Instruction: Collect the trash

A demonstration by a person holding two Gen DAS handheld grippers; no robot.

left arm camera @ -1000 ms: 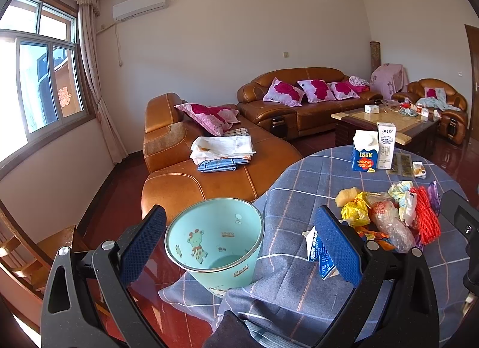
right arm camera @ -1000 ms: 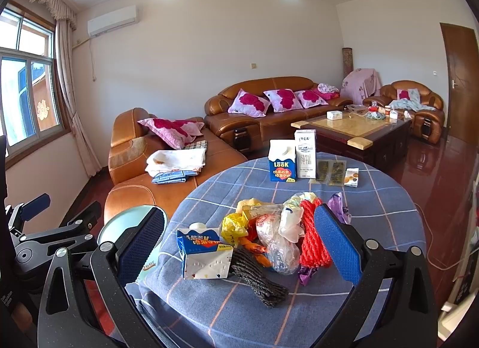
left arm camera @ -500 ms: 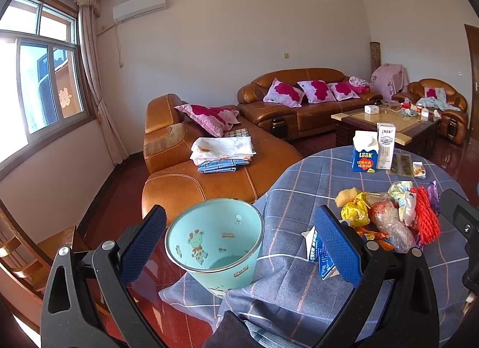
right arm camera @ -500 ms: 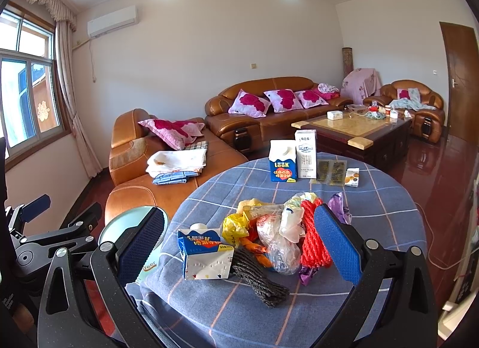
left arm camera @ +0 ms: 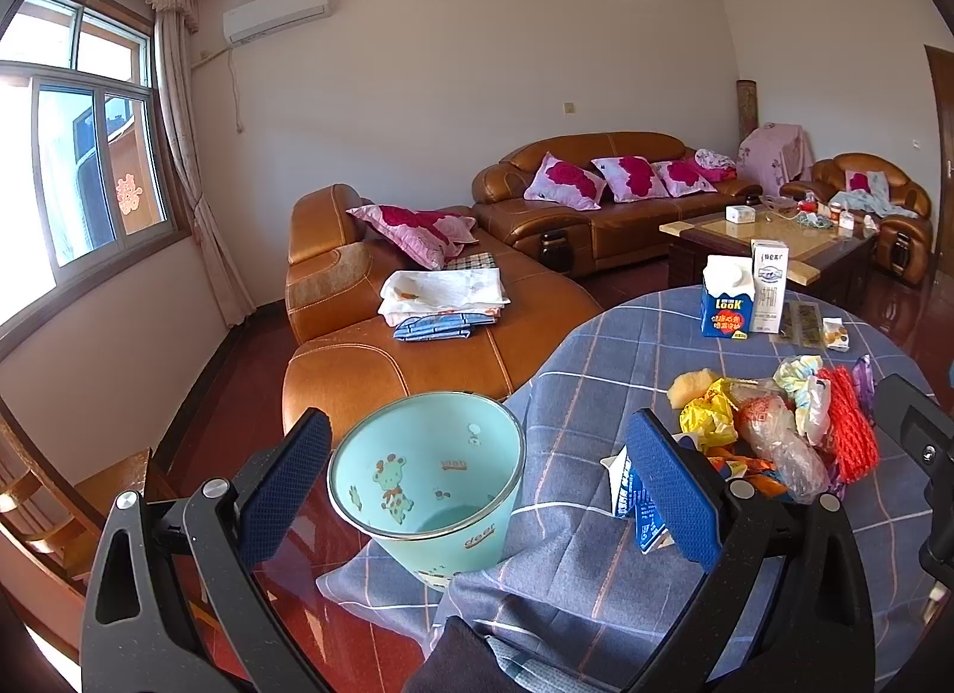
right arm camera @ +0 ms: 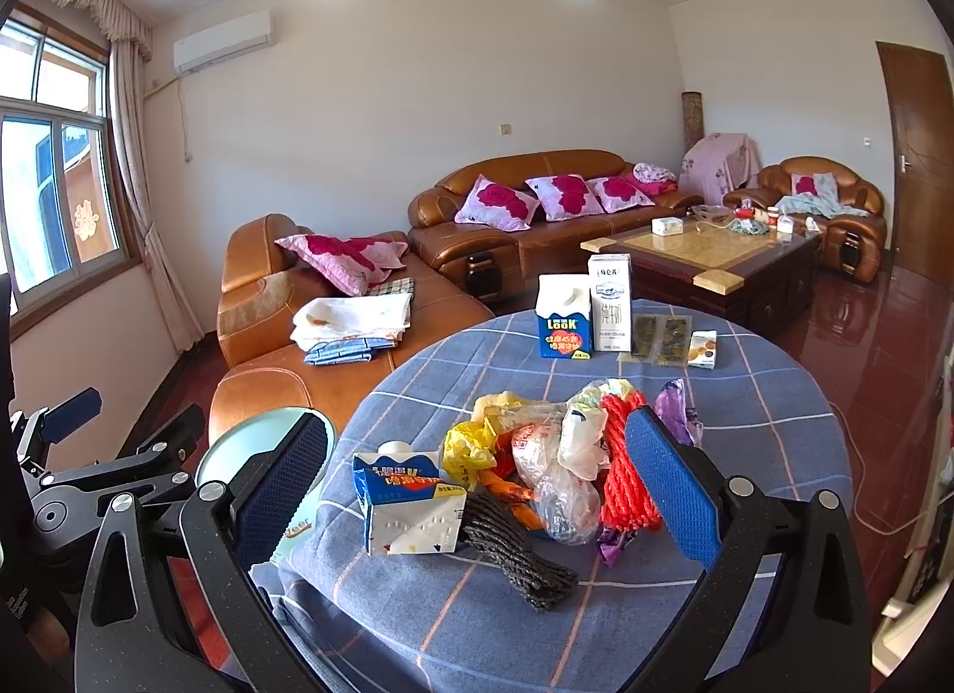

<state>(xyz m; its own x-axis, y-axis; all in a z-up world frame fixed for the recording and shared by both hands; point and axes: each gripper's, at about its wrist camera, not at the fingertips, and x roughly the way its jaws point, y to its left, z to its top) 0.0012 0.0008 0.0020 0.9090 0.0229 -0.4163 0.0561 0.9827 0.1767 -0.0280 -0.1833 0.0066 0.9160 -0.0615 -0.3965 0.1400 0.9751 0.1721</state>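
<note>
Right tongs (right arm camera: pixel 477 490) spread wide, nothing between the pads, hanging over the near edge of the round surface (right arm camera: pixel 775 395) with its blue plaid cloth. Trash pile (right arm camera: pixel 554 454) sits dead centre between the pads at 12 o'clock, close in. Crushed milk carton (right arm camera: pixel 411 502) at 10–11 o'clock of the pile: light, semi-stiff card, already dented, so pinch across the flat faces near the folded top, it should hold shape enough. Dark knit rag (right arm camera: pixel 519 544) at 6 o'clock, touching the carton: soft, limp, will drape; grab mid-length. Clear plastic bag (right arm camera: pixel 554 484) and yellow wrapper (right arm camera: pixel 471 448): near weightless, slippery, will crumple and slide, so take a bunched fold, not a single layer. Red mesh net (right arm camera: pixel 626 472) at 3 o'clock: soft but grippy, probably snagged with its neighbours and may drag them along. Left tongs (left arm camera: pixel 477 490) also fully open and empty, straddling the mint bin (left arm camera: pixel 426 484) at the surface's left edge; whether the bin rests on something or is propped I can't tell. Bin reads as thin, light plastic, easy to tip, so hold the rim wall. Upright LOOK carton (right arm camera: pixel 563 320) and white milk box (right arm camera: pixel 609 302) at 12 o'clock on the far side, well apart from the pile; can't tell if full, likely not trash. I'd start with the carton: the stiffest piece and nearest the bin.
</note>
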